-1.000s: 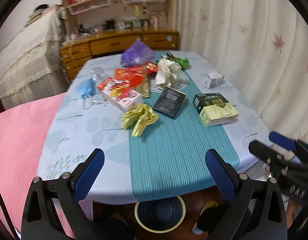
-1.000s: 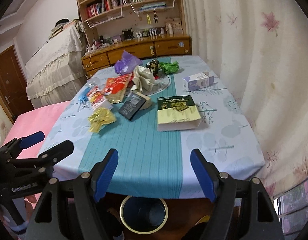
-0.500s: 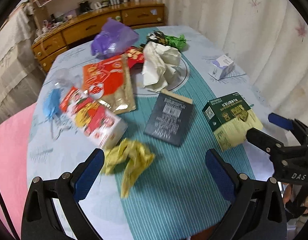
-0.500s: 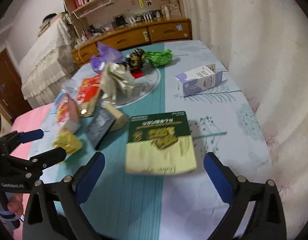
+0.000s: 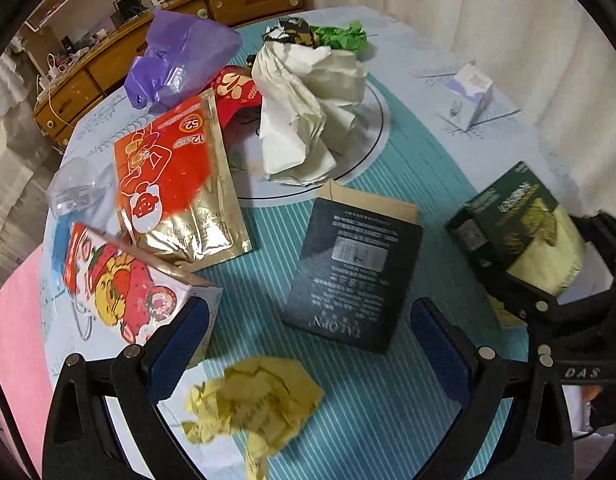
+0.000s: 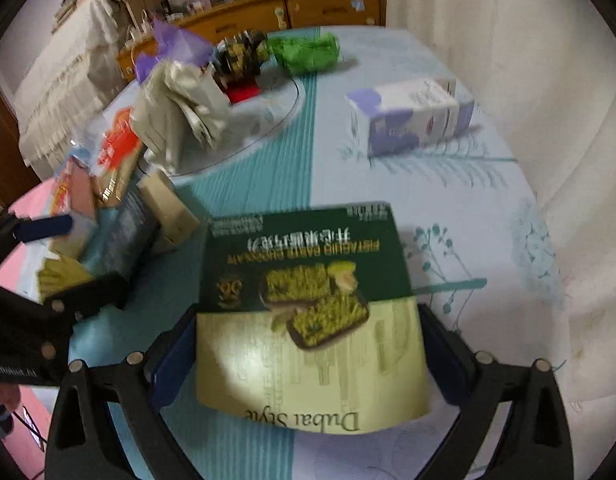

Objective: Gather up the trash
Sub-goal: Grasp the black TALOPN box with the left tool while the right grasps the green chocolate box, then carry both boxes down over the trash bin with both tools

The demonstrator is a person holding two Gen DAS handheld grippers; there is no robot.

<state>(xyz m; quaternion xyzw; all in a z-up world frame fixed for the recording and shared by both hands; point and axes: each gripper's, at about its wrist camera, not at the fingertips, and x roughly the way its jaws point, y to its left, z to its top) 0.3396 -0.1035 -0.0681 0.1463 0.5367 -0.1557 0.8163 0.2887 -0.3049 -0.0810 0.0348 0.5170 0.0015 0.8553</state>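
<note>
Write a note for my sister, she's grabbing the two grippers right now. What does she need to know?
Left gripper: open, empty, above the crumpled yellow wrapper.
Right gripper: open, its fingers either side of the green pistachio box, not squeezing it.
On the table: strawberry carton, black box, red-gold pouch, crumpled white paper, purple bag, green wrapper, purple-white carton.
Done: nothing picked up.
Left: all of it.
</note>
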